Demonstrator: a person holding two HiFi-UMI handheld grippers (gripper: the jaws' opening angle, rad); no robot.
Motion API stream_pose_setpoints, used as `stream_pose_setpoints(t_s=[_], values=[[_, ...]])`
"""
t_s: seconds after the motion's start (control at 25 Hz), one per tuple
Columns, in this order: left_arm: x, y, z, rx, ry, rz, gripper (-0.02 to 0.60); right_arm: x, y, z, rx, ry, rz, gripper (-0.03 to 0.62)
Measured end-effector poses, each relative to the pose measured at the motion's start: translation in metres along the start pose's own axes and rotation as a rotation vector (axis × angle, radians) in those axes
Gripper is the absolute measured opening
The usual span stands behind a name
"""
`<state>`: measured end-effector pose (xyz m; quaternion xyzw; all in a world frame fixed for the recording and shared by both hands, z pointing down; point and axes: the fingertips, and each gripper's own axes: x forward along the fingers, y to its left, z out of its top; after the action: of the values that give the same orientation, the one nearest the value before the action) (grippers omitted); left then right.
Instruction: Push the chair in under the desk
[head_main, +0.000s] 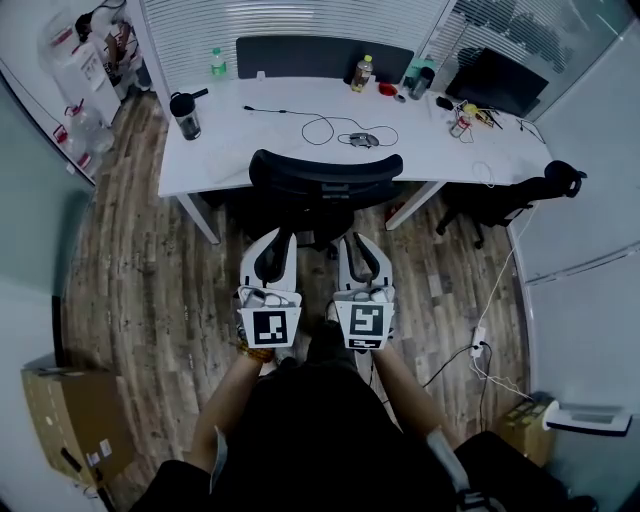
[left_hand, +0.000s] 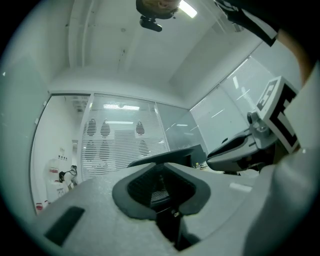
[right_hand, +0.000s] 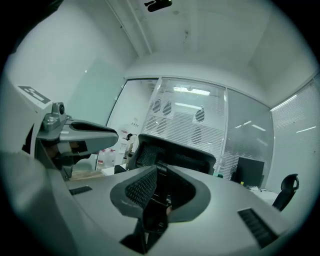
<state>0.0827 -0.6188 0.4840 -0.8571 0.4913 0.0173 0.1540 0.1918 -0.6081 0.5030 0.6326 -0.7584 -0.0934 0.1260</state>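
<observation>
Chair (head_main: 325, 178), black with a curved backrest, stands at the near edge of the white desk (head_main: 230, 135), facing it, backrest level with the desk's front edge. Just behind the chair, on the side away from the desk, the left gripper (head_main: 278, 245) and right gripper (head_main: 356, 248) point at it side by side; each claw is pressed together with nothing pinched, and whether the tips touch the chair cannot be told. On the desk lie a mouse (head_main: 360, 140) with its looped cable near the middle, a dark tumbler (head_main: 186, 115) toward the left end and a monitor (head_main: 496, 82) at the right end. A second black chair (head_main: 505, 200) sits off the desk's right corner.
</observation>
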Motion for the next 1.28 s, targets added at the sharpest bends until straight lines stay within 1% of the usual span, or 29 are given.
stream_pose_setpoints(t_s=[0.16, 0.28, 0.32, 0.4, 0.52, 0.68, 0.84, 1.0, 1.08, 1.16, 1.2, 1.28], values=[[0.003, -0.009, -0.005, -0.006, 0.006, -0.008, 0.007, -0.001, 0.010, -0.006, 0.001, 0.002, 0.026, 0.034], [0.001, -0.014, -0.011, -0.001, 0.009, -0.041, 0.002, 0.000, 0.019, -0.012, 0.017, 0.026, 0.054, 0.000], [0.000, -0.012, -0.014, 0.001, 0.016, -0.046, 0.002, 0.002, 0.021, -0.014, 0.015, 0.036, 0.067, 0.000], [-0.002, -0.004, -0.020, -0.003, 0.030, -0.036, 0.000, 0.005, 0.022, -0.017, 0.010, 0.050, 0.083, -0.002], [-0.003, 0.012, -0.027, -0.011, 0.050, -0.011, 0.001, 0.008, 0.014, -0.021, 0.011, 0.061, 0.077, -0.002], [-0.001, 0.032, -0.037, 0.017, 0.071, -0.003, 0.001, 0.013, -0.002, -0.026, 0.022, 0.075, 0.064, -0.002], [0.005, 0.053, -0.049, 0.040, 0.102, 0.010, 0.002, 0.017, -0.014, -0.027, 0.057, 0.077, 0.095, -0.002], [0.013, 0.071, -0.064, 0.046, 0.137, 0.028, 0.002, 0.019, -0.028, -0.036, 0.042, 0.100, 0.127, -0.002], [0.020, 0.079, -0.070, 0.065, 0.142, 0.009, 0.002, 0.022, -0.039, -0.042, 0.065, 0.105, 0.136, -0.002], [0.031, 0.085, -0.075, 0.088, 0.143, -0.031, 0.007, 0.025, -0.052, -0.043, 0.105, 0.096, 0.155, -0.002], [0.038, 0.089, -0.079, 0.091, 0.148, -0.056, 0.024, 0.028, -0.059, -0.044, 0.108, 0.091, 0.164, -0.002], [0.056, 0.098, -0.087, 0.070, 0.156, -0.110, 0.092, 0.037, -0.076, -0.047, 0.081, 0.090, 0.172, -0.002]])
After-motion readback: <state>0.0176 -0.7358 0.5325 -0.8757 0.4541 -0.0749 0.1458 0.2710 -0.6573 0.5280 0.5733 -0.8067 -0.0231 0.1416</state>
